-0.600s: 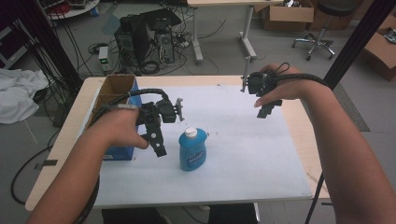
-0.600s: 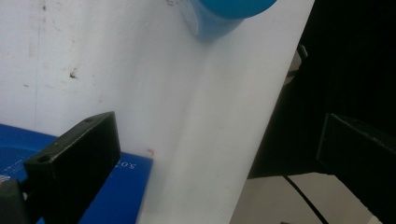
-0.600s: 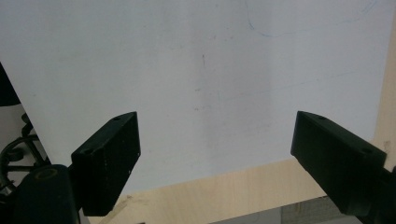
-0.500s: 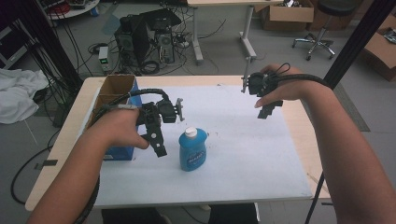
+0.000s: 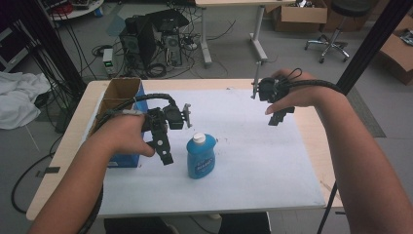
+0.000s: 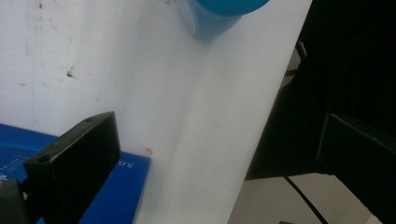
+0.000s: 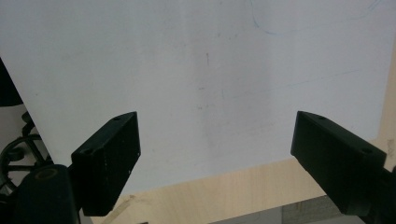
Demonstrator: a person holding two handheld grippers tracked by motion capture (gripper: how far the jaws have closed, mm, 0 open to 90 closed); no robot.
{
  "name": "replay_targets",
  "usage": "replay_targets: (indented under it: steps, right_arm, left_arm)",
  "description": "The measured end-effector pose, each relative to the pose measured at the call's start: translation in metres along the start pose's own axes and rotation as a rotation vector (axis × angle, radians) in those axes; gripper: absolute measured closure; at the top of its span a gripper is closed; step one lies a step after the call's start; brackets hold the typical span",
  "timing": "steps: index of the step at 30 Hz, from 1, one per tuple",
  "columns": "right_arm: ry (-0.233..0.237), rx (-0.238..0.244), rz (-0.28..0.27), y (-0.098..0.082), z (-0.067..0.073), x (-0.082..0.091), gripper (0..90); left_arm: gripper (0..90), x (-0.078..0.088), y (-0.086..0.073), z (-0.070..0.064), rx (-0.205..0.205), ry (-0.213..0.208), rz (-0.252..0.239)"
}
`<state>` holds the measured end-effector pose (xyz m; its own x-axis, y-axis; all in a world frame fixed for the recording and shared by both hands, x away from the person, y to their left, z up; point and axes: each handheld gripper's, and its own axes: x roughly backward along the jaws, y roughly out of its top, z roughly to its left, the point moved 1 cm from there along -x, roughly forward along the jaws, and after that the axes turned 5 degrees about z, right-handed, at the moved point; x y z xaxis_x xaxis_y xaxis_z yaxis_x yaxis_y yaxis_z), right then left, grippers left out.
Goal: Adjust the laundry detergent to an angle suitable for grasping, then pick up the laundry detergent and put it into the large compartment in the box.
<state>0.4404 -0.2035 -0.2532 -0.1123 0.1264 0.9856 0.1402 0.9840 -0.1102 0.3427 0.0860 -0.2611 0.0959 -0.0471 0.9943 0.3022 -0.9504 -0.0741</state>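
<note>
While the high view takes in the whole light wooden table [image 5: 311, 122] with its big white sheet [image 5: 253, 146], each gripper view looks down close at just a patch of that sheet. The small blue plastic bottle with a white cap [image 5: 200, 155] lies flat near the middle of the sheet in the high view — its long side runs up and down the picture, cap pointing to the far edge. In the left gripper view you see just its blue bottom end [image 6: 224, 16] at the top.

The left gripper [image 5: 165, 146] hangs just beside the bottle, on its left, not touching it. Its jaws are spread wide in its own view [image 6: 224, 144], with nothing between them. A blue box [image 5: 124, 158] sits under the left hand, and an open brown cardboard box [image 5: 119, 92] stands behind it.

The right gripper [image 5: 275, 117] is held up over the far right part of the sheet, well apart from the bottle. Its jaws are wide too [image 7: 217, 149] — bare white sheet and the table edge lie below.
</note>
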Motion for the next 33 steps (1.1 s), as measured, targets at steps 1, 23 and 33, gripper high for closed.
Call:
replay_targets:
  steps: [1, 23, 33]
  right_arm:
    - [-0.001, 0.003, -0.001, -0.0001, -0.0002, -0.0005, 15.8]
    - [-0.006, -0.005, 0.0, 0.0007, -0.0008, 0.0009, 15.8]
    - [-0.011, -0.004, -0.008, 0.0008, -0.0006, 0.0022, 15.8]
  left_arm:
    - [0.1, -0.0002, 0.0002, -0.0001, -0.001, 0.0, 0.001]
    - [0.1, 0.0044, -0.0003, -0.0039, 0.002, 0.008, -0.001]
    - [0.1, 0.0061, -0.0001, -0.0059, 0.005, 0.001, -0.002]
